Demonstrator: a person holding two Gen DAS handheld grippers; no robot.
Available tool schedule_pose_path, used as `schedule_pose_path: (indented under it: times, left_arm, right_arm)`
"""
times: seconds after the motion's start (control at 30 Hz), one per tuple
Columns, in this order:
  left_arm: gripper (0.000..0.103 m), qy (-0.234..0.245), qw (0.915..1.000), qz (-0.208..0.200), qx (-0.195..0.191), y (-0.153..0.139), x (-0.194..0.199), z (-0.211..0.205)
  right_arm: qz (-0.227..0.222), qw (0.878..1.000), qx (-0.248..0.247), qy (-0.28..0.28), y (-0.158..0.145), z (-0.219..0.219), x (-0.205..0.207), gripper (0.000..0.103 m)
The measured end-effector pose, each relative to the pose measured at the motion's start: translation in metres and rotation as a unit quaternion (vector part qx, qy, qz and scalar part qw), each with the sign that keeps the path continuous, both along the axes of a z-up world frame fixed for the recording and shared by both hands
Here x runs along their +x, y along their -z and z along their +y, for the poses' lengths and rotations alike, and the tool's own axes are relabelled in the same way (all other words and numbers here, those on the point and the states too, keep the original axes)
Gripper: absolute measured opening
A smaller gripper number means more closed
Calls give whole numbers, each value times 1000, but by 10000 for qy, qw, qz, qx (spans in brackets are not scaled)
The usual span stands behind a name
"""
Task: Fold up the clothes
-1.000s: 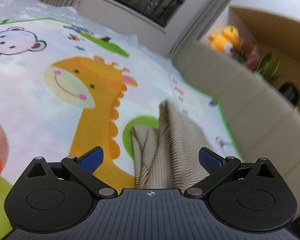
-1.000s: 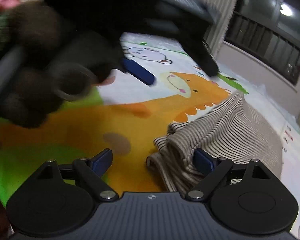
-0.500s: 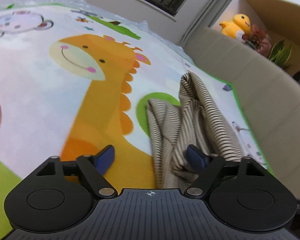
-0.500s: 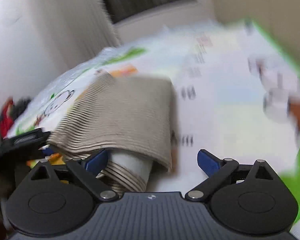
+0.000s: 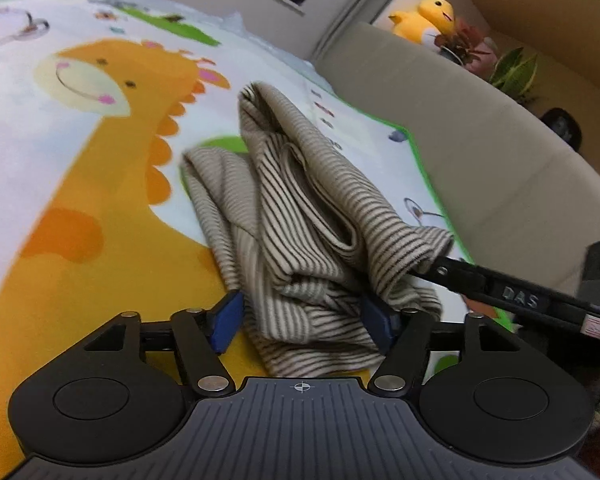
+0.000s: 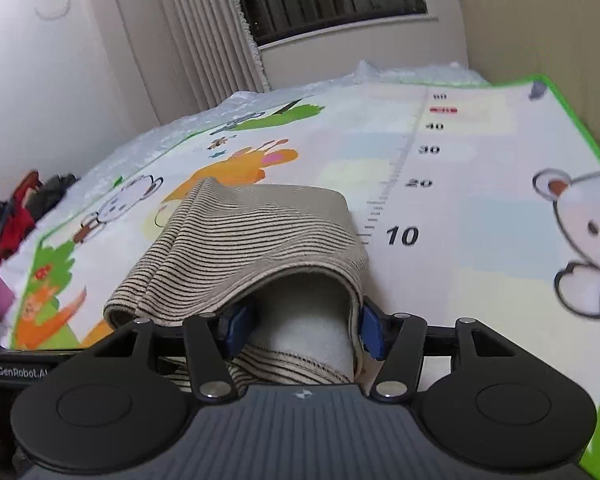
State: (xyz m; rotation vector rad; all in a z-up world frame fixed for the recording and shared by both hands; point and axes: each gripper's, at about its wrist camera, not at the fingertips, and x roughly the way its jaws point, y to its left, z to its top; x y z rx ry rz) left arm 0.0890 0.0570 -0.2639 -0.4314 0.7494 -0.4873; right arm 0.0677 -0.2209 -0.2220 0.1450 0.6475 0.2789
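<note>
A beige garment with thin dark stripes (image 5: 300,208) lies folded and bunched on a cartoon play mat (image 5: 80,168). My left gripper (image 5: 300,318) is partly closed around the garment's near end, its blue pads against the cloth on both sides. My right gripper (image 6: 300,330) has its jaws around the garment's (image 6: 252,236) open folded end, the top layer draped over them. The right gripper also shows in the left wrist view (image 5: 500,294), pushed under the cloth's right corner.
A beige cardboard wall (image 5: 480,132) borders the mat on the right, with a yellow plush toy (image 5: 420,16) and plants behind it. A pile of dark and red clothes (image 6: 20,216) lies off the mat's far left. A window and curtain stand beyond.
Both grippers have moved in onto the garment and narrowed around it. The right gripper swung round from the giraffe side to the garment's open end.
</note>
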Motion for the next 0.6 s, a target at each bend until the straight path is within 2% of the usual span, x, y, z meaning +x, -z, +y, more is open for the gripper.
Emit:
schedule_pose_path:
  times: [0.07,0.17,0.27,0.33,0.4,0.5,0.6]
  left_arm:
    - [84,-286,9995,-24,-97,-5,1,14]
    - [90,-774,9968,-56,-175,-13,5,39]
    - [90,-1089,9940,22,-129,-16,10,59]
    - [88,-1216,9925,78,-71,-15,11,68]
    - [79,-1239,9923,99,-4,-13,9,73]
    - [67,-1099,9938,127,130,-8,10,74]
    - [62,-901,9955,122,254,-3,8,66]
  right_arm:
    - [-257,9994,-150,-162,-5,9,-9,75]
    - [-652,9958,-290,-574,-13,25,-25,80]
    - [-986,9872,-474,-1161,-20,49,-44,80]
    - [-1150,9796,-728,-1481,-21,67,-53,82]
    - [-1185,9748,-917,-1653,-18,81,-58,84]
    - [-1176,9710,-1101,-1769,-13,95,-59,85]
    - [-1236,9664,-1259,-1868,-7,107,-64,86]
